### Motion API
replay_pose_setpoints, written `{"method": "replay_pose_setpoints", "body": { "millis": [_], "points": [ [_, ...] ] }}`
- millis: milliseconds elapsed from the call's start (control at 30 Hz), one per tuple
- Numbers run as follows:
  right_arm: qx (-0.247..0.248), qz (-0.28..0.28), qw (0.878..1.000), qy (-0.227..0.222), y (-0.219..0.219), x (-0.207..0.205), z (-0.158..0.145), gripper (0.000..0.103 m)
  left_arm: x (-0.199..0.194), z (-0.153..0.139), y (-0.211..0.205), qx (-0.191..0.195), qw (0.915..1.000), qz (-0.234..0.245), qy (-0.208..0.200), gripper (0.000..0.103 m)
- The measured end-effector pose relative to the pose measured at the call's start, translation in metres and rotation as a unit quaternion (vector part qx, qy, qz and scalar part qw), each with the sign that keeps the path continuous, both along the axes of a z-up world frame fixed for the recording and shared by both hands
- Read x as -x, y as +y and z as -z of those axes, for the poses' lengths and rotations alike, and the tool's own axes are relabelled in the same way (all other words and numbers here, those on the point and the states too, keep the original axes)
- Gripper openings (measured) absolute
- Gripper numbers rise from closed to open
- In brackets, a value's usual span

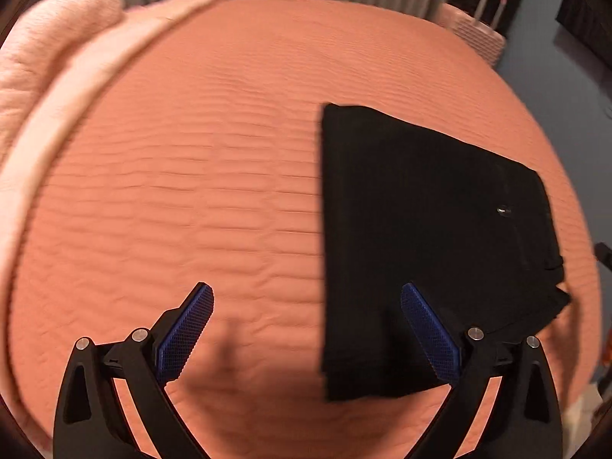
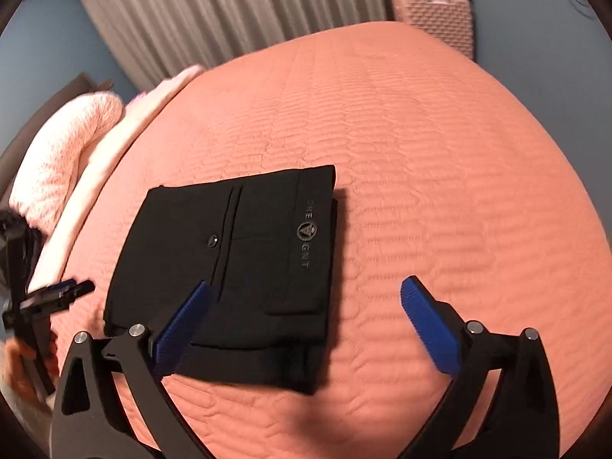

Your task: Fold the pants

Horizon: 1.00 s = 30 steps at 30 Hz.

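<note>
Black cloth pants (image 2: 229, 264), folded into a compact rectangle with the waistband lettering and a small back-pocket button facing up, lie flat on the salmon-orange quilted bed cover (image 2: 440, 153), which suggests to me that the folding is nearly or fully finished. Both the left tongs (image 1: 306, 302) and the right tongs (image 2: 306, 298) stand wide open above the bed with nothing between their blue pads, probably because the bundle now keeps its shape alone. How many layers lie below I cannot tell, and motion blur softens the pink pillows (image 2: 65, 153).
</note>
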State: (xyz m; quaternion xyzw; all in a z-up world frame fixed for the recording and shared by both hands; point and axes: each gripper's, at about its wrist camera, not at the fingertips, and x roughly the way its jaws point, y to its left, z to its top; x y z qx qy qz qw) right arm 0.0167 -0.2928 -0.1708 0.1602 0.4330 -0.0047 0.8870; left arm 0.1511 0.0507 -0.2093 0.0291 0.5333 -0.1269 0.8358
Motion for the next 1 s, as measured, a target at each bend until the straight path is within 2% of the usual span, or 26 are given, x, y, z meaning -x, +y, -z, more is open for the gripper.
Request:
{"method": "replay_pose_setpoints", "body": {
  "millis": [133,267,333,367,433,467,500,533,600,633,667,733,767,833,933,1000],
  "points": [
    [-0.007,0.005,1.000,0.012,-0.001,-0.007,0.009,0.098,-0.001,0.022,-0.022,0.015,0.9994,0.009,0.029,0.098],
    [-0.037,0.009,0.999,0.011,0.017,-0.036,0.016,0.098,0.014,0.023,-0.038,0.006,1.0000,0.002,0.007,0.098],
    [-0.052,0.000,0.999,0.007,0.030,-0.038,0.016,0.098,0.018,0.031,-0.050,0.010,0.9996,0.012,0.022,0.098],
    [-0.057,-0.008,0.998,0.006,0.042,-0.053,0.016,0.098,0.020,0.033,-0.054,0.001,0.9996,0.016,0.022,0.098],
    [-0.076,-0.030,0.997,-0.002,0.055,-0.065,0.017,0.098,0.027,0.036,-0.063,-0.043,0.9984,0.036,-0.004,0.098],
    [-0.083,-0.052,0.995,-0.004,0.065,-0.070,0.019,0.098,0.028,0.037,-0.059,-0.038,0.9986,0.035,-0.007,0.098],
    [-0.074,-0.070,0.995,0.001,0.071,-0.075,0.024,0.098,0.027,0.038,-0.053,-0.025,0.9993,0.028,0.000,0.098],
    [-0.031,-0.082,0.996,0.027,0.076,-0.079,0.038,0.098,0.026,0.041,-0.043,-0.009,0.9997,0.016,0.015,0.098],
    [0.024,-0.056,0.996,0.072,0.068,-0.076,0.058,0.097,0.029,0.036,-0.011,0.001,0.9991,-0.037,0.021,0.097],
    [0.013,-0.040,0.996,0.083,0.059,-0.071,0.063,0.097,0.032,0.029,0.003,-0.002,0.9985,-0.054,0.012,0.096],
    [-0.035,-0.019,0.997,0.064,0.041,-0.061,0.059,0.097,0.034,0.021,0.015,-0.002,0.9981,-0.061,-0.002,0.096],
    [-0.110,0.021,0.994,0.016,0.010,-0.053,0.048,0.098,0.030,0.013,0.026,0.028,0.9984,-0.050,-0.002,0.097],
    [-0.128,0.031,0.991,0.010,-0.001,-0.057,0.049,0.098,0.023,0.014,0.025,0.062,0.9973,-0.034,0.016,0.097],
    [-0.171,0.030,0.984,0.026,-0.021,-0.079,0.062,0.098,0.005,0.028,0.011,0.120,0.9912,-0.001,0.057,0.097],
    [-0.243,0.014,0.969,0.045,-0.030,-0.103,0.083,0.098,-0.012,0.055,-0.015,0.155,0.9819,0.027,0.106,0.097],
    [-0.253,-0.004,0.967,0.038,-0.026,-0.115,0.092,0.098,-0.013,0.057,-0.024,0.146,0.9846,0.035,0.089,0.097]
  ]
}}
